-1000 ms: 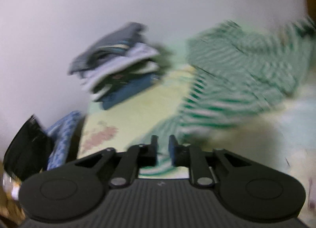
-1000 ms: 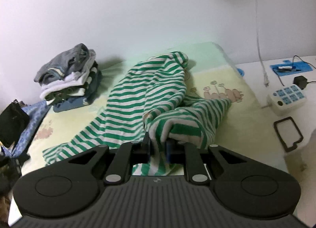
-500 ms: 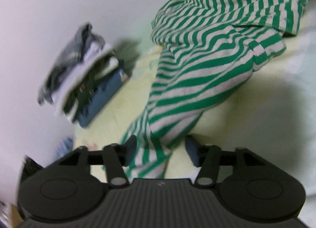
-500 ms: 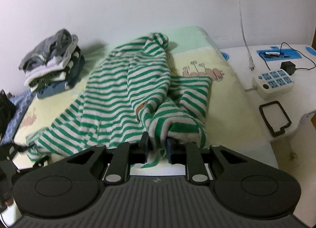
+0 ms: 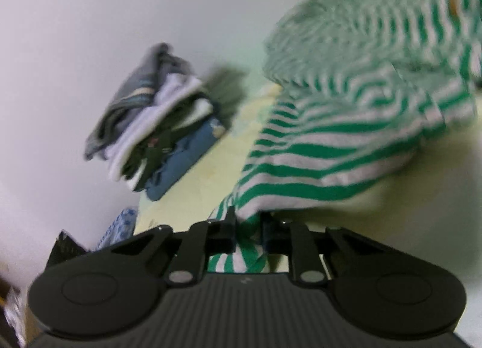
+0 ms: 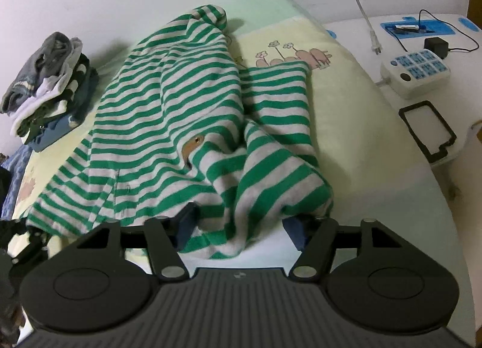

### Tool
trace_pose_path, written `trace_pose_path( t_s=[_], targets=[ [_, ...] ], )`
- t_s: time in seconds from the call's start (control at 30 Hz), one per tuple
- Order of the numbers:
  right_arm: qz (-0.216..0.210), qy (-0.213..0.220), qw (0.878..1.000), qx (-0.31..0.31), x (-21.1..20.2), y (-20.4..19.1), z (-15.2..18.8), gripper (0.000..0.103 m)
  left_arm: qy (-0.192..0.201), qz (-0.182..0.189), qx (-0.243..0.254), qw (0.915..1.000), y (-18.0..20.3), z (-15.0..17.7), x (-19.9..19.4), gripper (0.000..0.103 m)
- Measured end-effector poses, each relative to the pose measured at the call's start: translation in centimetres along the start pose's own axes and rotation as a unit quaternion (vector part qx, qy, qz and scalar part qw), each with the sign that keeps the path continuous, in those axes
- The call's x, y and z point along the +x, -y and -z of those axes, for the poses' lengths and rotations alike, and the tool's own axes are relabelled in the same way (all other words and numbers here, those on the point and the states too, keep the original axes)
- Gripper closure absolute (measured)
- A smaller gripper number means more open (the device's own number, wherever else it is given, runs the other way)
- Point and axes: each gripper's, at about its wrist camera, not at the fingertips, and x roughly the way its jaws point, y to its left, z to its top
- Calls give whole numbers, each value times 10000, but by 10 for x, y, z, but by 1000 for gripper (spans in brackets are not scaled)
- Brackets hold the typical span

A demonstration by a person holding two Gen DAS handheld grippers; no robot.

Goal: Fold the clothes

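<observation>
A green-and-white striped garment (image 6: 168, 101) lies crumpled on a pale yellow padded mat (image 6: 346, 101). In the right wrist view my right gripper (image 6: 241, 224) is open, its fingers (image 6: 186, 221) spread wide on either side of a bunched fold at the garment's near edge. The left wrist view is blurred by motion. There my left gripper (image 5: 248, 227) is shut on a narrow end of the striped garment (image 5: 331, 149), which stretches away up and to the right.
A stack of folded clothes (image 6: 48, 86) sits at the mat's far left by the wall, also in the left wrist view (image 5: 156, 125). To the right, a white table holds a power strip (image 6: 415, 70), cables and a black frame (image 6: 427, 131). Blue patterned cloth (image 5: 120, 227) hangs off the left edge.
My left gripper, open around the garment's end half a second ago, has closed on it. My right gripper has let go of the fold and spread open.
</observation>
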Motion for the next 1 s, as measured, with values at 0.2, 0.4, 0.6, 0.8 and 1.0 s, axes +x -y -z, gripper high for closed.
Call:
trace_pose_path(
  t_s=[0.2,0.4,0.6,0.8,1.0],
  targets=[
    [-396,389,9984,-144,-22,-8,-4,86,495,-327,-1215,9908,-44,-14,-63,85],
    [-1120,1080,9874,-286,-91,-18,-9,88,1031,-399,-1647,9801,-85,-7,-131,85],
    [-1419,1612,9766,-108,-153,-26,-7,89,1259,-133,-1707,9771,-128,16,-175,84],
    [-1490,1648,9735,-533,-191,-58,19,96,1315,9,-1651,9775,-164,54,-211,84],
    [-1282,1761,9721,-875,-209,-89,37,102,1161,293,-1549,9806,-179,81,-209,84]
  ],
)
